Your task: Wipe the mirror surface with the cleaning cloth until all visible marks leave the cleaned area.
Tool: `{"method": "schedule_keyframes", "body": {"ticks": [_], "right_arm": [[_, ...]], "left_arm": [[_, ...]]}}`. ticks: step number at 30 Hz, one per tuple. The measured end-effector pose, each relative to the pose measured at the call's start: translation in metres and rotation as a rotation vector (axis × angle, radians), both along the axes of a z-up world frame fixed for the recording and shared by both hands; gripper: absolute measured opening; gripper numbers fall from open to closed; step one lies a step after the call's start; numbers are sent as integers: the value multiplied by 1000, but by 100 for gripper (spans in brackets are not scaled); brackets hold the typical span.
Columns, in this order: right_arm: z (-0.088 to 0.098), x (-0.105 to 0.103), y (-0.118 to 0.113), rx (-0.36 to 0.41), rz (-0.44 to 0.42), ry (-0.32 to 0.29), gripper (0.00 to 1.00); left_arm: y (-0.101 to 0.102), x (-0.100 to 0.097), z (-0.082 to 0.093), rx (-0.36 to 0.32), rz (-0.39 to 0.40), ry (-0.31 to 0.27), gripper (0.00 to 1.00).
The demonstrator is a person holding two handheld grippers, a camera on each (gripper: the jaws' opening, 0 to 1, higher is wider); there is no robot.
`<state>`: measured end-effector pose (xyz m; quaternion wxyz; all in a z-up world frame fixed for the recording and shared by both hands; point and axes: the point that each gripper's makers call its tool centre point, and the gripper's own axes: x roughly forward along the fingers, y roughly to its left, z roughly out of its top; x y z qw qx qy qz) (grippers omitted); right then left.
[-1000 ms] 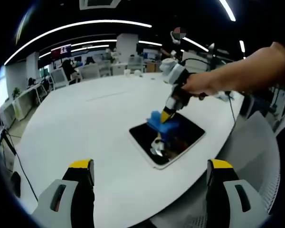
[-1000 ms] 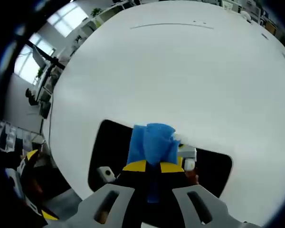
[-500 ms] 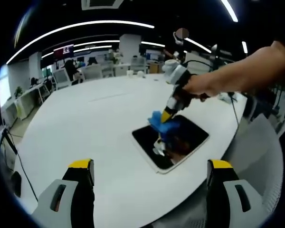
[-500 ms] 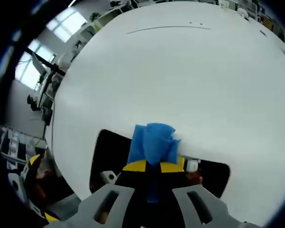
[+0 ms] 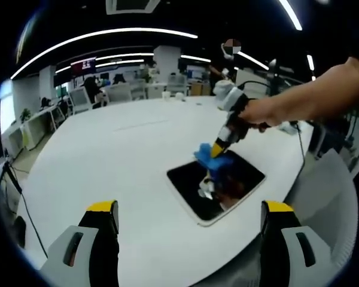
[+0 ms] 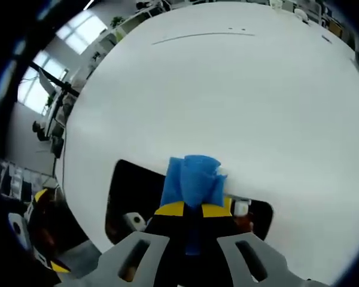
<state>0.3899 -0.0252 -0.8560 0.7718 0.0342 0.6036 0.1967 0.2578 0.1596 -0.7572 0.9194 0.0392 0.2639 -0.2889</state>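
While the cleaning cloth (image 6: 193, 179) is being clamped in the right hand-held gripper (image 6: 193, 209), it is being pressed on the mirror's (image 5: 194, 185) far edge; unwiped glass is lying nearer the spread, empty left hand-held gripper (image 5: 188, 224) on the bench (image 5: 107, 161).

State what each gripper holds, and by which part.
The right gripper is shut on the blue cleaning cloth, pinching its bunched lower end, with the rest against the mirror. The left gripper is open and holds nothing.
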Motion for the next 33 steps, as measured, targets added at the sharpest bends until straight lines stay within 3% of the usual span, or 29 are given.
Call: {"method": "schedule_keyframes", "body": {"ticks": [11, 17, 28, 33], "right_arm": [[-1, 1, -18, -23, -28, 0, 2], [-1, 1, -16, -32, -35, -11, 2], [-1, -2, -17, -46, -39, -39, 2], [-2, -12, -16, -49, -38, -34, 2]], "left_arm": [[-5, 5, -3, -13, 6, 10, 99], [-18, 7, 0, -15, -21, -1, 99], [-14, 7, 6, -8, -30, -13, 99], [-14, 2, 5, 0, -40, -13, 99]]}}
